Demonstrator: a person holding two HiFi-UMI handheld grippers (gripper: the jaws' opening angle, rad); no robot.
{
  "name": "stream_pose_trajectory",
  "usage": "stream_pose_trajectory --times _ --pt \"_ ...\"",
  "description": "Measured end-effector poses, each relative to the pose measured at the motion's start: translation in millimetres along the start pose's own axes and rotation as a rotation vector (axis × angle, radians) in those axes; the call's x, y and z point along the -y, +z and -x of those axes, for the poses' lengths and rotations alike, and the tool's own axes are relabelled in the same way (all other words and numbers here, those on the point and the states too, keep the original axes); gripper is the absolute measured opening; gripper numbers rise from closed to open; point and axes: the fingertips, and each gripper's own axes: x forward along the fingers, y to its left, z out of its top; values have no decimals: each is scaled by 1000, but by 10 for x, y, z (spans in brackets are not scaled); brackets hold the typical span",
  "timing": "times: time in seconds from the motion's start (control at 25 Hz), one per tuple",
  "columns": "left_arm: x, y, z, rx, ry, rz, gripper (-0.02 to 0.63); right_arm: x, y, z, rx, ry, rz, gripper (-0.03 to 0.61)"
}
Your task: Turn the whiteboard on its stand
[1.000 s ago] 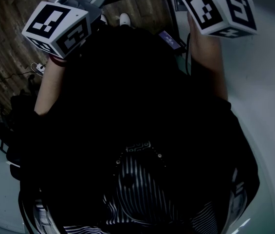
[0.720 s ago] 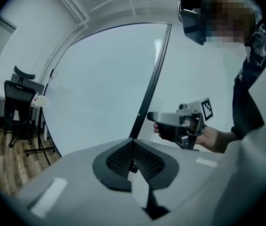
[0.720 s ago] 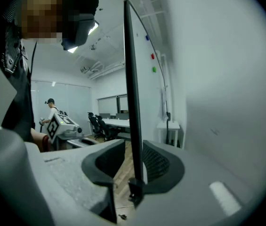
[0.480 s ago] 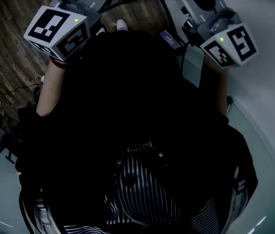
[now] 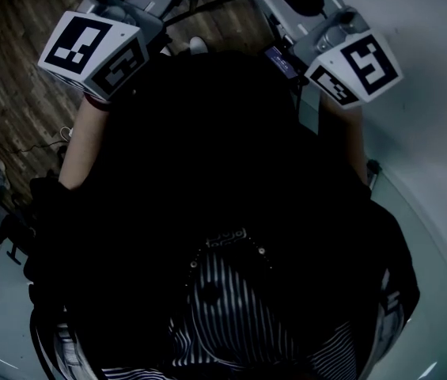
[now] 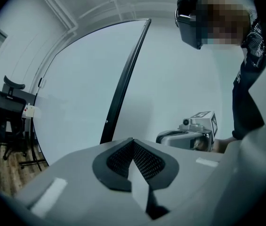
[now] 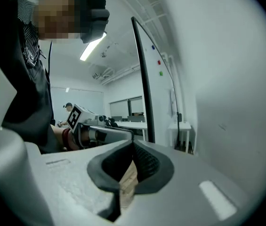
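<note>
The whiteboard [image 6: 81, 88] stands upright just ahead of the person. It is a broad pale panel with a thin black edge [image 6: 123, 79] rising past both grippers. In the right gripper view, small blue, red and green dots [image 7: 159, 61] sit on its face near that edge.

The left gripper [image 6: 133, 145] has its pads pressed together with nothing between them, and it is apart from the board. The right gripper [image 7: 133, 149] has just been closing. Its pads now meet on nothing, and it is also clear of the board.

A second ago, in the head view, the right cube [image 5: 357, 66] was high in the top corner, with the hand below it and the gripper body unseen. Now the cube sits lower and turned, and the grey body reaches up-frame beyond it. The left cube [image 5: 92, 50] has barely shifted over the wood floor [image 5: 17, 22].
</note>
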Motion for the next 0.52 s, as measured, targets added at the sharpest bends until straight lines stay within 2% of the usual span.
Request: stream_pose_trajectory --times 0.12,0.24,0.36,0.52 --pt "178 -231 -134 -23 18 -33 0 44 -217 216 42 23 -2 3" --pt "222 -289 -222 -36 25 -49 0 142 -266 242 59 47 -10 3" --pt "117 -147 -71 -61 19 -51 0 64 -55 112 42 62 -37 3" --pt "-95 196 412 -63 57 -10 0 -313 324 -55 8 75 -72 3"
